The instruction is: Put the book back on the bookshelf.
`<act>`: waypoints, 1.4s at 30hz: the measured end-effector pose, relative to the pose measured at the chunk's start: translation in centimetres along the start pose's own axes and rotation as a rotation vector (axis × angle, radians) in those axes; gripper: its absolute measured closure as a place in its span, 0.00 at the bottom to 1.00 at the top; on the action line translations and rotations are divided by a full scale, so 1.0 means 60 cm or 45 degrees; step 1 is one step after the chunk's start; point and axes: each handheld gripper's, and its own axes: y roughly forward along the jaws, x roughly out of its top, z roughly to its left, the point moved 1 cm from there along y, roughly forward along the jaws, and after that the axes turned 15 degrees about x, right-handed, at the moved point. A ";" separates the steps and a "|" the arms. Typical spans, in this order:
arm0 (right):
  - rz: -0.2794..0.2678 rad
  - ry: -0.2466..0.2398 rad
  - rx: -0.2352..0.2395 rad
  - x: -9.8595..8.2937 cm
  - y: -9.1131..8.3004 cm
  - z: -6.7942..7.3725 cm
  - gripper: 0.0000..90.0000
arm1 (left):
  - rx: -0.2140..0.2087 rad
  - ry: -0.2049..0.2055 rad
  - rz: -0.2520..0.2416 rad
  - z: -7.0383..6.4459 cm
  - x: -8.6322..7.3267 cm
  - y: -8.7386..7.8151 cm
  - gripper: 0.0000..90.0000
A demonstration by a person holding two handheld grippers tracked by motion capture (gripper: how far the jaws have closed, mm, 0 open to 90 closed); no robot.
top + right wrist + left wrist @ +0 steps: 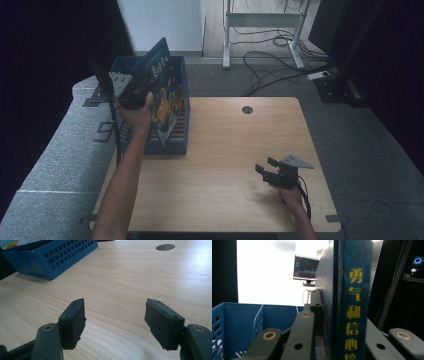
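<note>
Blue is what I mostly see on my left side: a blue picture book [161,87] clamped between the jaws of my left gripper [134,89], held tilted above the blue slotted crate [181,135] at the table's far left corner. In the left gripper view the book's spine [354,302], with yellow Chinese characters running down it, stands upright between the two black jaws, which press against its covers; a divider of the crate shows below and to the left. My right gripper [267,169] sits low over the bare wooden table [225,145] near its right front part, well apart from the crate. Its jaws stand wide apart with nothing between the pads [73,320], only wood grain beyond.
</note>
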 end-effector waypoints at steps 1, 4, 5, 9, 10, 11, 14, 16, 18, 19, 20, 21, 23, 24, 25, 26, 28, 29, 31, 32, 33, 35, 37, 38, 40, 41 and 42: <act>-0.001 -0.001 0.000 0.000 0.000 0.000 0.35 | 0.001 0.002 0.003 -0.002 -0.002 0.002 0.91; 0.002 0.000 0.001 0.000 -0.001 -0.001 0.35 | 0.002 -0.003 0.005 -0.004 -0.005 0.006 0.91; 0.003 -0.002 0.000 0.000 -0.001 -0.001 0.35 | 0.003 -0.006 0.004 -0.005 -0.005 0.007 0.91; -0.002 -0.004 0.000 0.000 0.000 0.000 0.35 | 0.011 -0.021 -0.008 -0.006 -0.005 0.013 0.91; -0.001 -0.003 0.002 0.000 -0.001 0.001 0.35 | 0.013 -0.022 -0.009 -0.006 -0.005 0.015 0.91; -0.004 -0.001 0.002 0.001 -0.002 0.001 0.35 | 0.018 -0.023 -0.010 -0.006 -0.006 0.017 0.91; -0.010 -0.002 0.001 0.002 -0.004 0.002 0.35 | 0.023 -0.028 -0.011 -0.007 -0.007 0.021 0.91; -0.013 -0.002 -0.003 0.002 -0.005 0.002 0.35 | 0.017 -0.022 -0.009 -0.009 -0.008 0.024 0.91; -0.017 -0.003 -0.004 0.002 -0.006 0.002 0.36 | 0.012 -0.024 0.000 -0.010 -0.009 0.028 0.91; -0.023 -0.004 -0.005 0.002 -0.005 0.002 0.36 | 0.013 -0.027 0.000 -0.011 -0.010 0.030 0.91; -0.022 -0.006 -0.005 0.001 -0.005 0.002 0.36 | 0.015 -0.027 -0.003 -0.012 -0.011 0.031 0.91; -0.021 -0.007 -0.005 0.001 -0.006 0.002 0.36 | 0.017 -0.019 -0.009 -0.014 -0.012 0.032 0.91; -0.019 -0.007 -0.004 0.001 -0.006 0.002 0.36 | 0.018 -0.006 -0.020 -0.019 -0.014 0.032 0.91; -0.019 -0.006 -0.003 0.001 -0.006 0.002 0.36 | 0.020 -0.002 -0.025 -0.022 -0.015 0.033 0.91; -0.018 -0.006 -0.002 0.001 -0.007 0.002 0.36 | 0.021 -0.001 -0.030 -0.024 -0.017 0.033 0.91; -0.019 -0.004 -0.002 0.001 -0.007 0.002 0.36 | 0.025 0.007 -0.038 -0.027 -0.018 0.032 0.91; -0.023 -0.005 -0.003 0.001 -0.007 0.002 0.36 | 0.027 0.018 -0.055 -0.033 -0.021 0.031 0.91; -0.024 -0.008 -0.002 0.001 -0.008 0.002 0.36 | 0.032 0.026 -0.062 -0.035 -0.021 0.030 0.91; -0.024 -0.010 -0.001 0.001 -0.008 0.003 0.36 | 0.038 0.028 -0.074 -0.037 -0.022 0.030 0.91; -0.024 -0.011 -0.002 0.002 -0.008 0.003 0.36 | 0.042 0.023 -0.079 -0.038 -0.022 0.031 0.91; -0.025 -0.009 -0.002 0.002 -0.009 0.004 0.36 | 0.046 0.017 -0.084 -0.038 -0.022 0.031 0.91; -0.026 -0.008 -0.001 0.002 -0.009 0.004 0.36 | 0.049 0.009 -0.091 -0.039 -0.023 0.031 0.91; -0.026 -0.010 0.001 0.002 -0.010 0.005 0.36 | 0.052 0.014 -0.093 -0.040 -0.025 0.031 0.91; -0.028 -0.010 0.001 0.002 -0.011 0.005 0.36 | 0.053 0.015 -0.094 -0.041 -0.026 0.031 0.91; -0.028 -0.010 0.002 0.002 -0.010 0.005 0.36 | 0.062 0.015 -0.098 -0.041 -0.030 0.032 0.91; -0.027 -0.011 0.002 0.002 -0.010 0.005 0.36 | 0.063 0.010 -0.098 -0.041 -0.032 0.033 0.91; -0.025 -0.013 0.003 0.002 -0.010 0.006 0.36 | 0.068 0.013 -0.096 -0.042 -0.035 0.034 0.91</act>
